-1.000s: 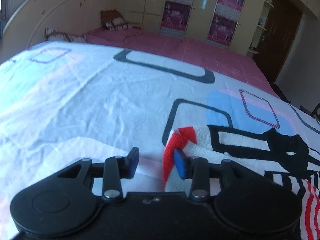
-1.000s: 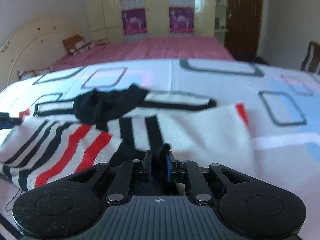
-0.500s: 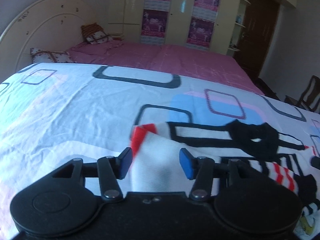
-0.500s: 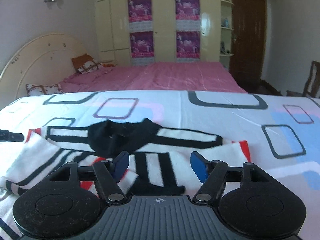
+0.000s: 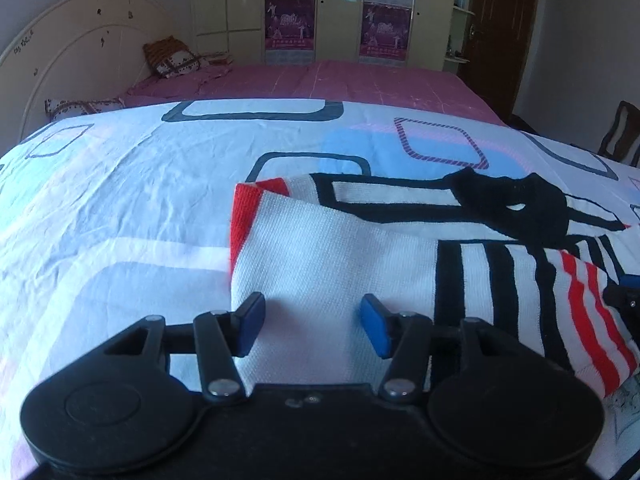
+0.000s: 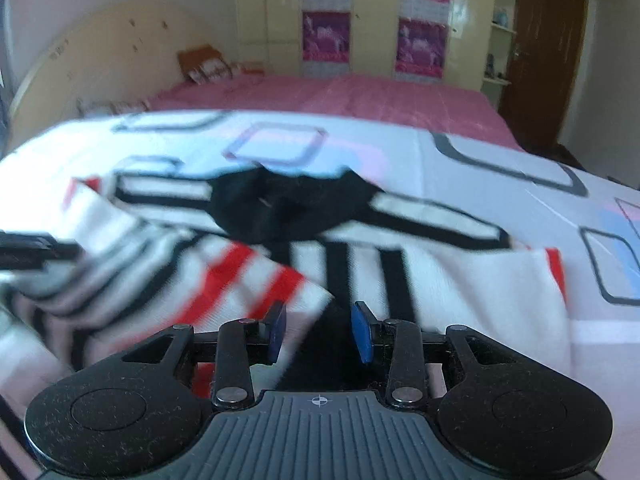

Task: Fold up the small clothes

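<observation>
A small white knitted sweater (image 5: 344, 264) with black and red stripes and a black collar (image 5: 516, 204) lies partly folded on the patterned bed sheet (image 5: 132, 208). My left gripper (image 5: 314, 326) hovers over its white left part. Its jaws are opening, and cloth lies under and between the pads unpinched. In the right wrist view the sweater (image 6: 460, 280) is blurred. My right gripper (image 6: 319, 330) sits at a folded red-striped corner (image 6: 296, 292). Its jaws are closing with that corner between them, and the pads stand apart. The right gripper's tip (image 5: 624, 296) shows at the left view's right edge.
The white sheet with rounded rectangles covers the near part of the bed; pink bedding (image 5: 340, 80) lies beyond. A cream headboard (image 5: 80, 60) and pillows (image 5: 172, 56) stand far left, wardrobes with posters (image 5: 384, 12) at the back, a brown door (image 6: 548, 48) and a chair (image 5: 620, 132) on the right.
The right gripper, shut on dark cloth a second ago, opened wide and is now narrower. The left gripper moved right over the sweater's white part and its jaws widened. The striped flap now lies folded across.
</observation>
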Tool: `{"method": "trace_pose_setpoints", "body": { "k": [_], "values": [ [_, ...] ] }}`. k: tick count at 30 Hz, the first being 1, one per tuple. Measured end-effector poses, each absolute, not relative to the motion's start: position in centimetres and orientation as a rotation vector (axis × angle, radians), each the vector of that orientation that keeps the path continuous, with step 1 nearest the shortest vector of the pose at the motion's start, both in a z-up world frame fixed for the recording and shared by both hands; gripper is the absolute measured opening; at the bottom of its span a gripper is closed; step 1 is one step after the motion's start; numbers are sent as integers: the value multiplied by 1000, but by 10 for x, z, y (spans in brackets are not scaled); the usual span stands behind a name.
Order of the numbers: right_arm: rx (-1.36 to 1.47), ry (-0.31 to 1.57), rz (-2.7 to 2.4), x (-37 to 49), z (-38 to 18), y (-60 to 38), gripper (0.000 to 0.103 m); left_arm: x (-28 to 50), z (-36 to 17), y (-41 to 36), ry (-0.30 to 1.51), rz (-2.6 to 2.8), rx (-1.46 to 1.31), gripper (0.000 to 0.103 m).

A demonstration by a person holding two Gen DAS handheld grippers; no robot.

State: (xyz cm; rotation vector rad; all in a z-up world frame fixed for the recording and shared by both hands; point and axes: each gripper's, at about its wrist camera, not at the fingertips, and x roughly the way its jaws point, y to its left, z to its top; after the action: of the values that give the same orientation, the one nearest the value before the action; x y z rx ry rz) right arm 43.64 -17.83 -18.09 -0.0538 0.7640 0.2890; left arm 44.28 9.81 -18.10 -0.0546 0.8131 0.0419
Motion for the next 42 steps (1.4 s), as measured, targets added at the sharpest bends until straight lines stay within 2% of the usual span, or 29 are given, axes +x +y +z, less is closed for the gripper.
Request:
{"method": "trace_pose_setpoints", "body": {
  "k": [6, 14, 21, 33, 39, 41, 42],
  "values": [
    [-5, 759, 247, 429, -171, -199, 36, 439, -172, 102, 811, 56, -79, 51],
    [13, 711, 349, 397, -148, -187, 36, 389, -151, 91, 758, 26, -71, 51],
    [-20, 781, 333, 386, -173, -182, 36, 367, -174, 84, 791, 8, -44, 53],
    [-14, 806, 292, 387, -178, -204, 36, 375, -174, 80, 813, 46, -34, 53],
    [79, 794, 327, 375, -162, -221, 36, 366, -162, 75, 799, 85, -60, 62],
    [93, 778, 340, 366, -155, -226, 36, 357, -153, 71, 791, 93, -77, 72],
    [93, 767, 348, 361, -150, -228, 36, 352, -148, 70, 784, 89, -87, 72]
  ]
}}
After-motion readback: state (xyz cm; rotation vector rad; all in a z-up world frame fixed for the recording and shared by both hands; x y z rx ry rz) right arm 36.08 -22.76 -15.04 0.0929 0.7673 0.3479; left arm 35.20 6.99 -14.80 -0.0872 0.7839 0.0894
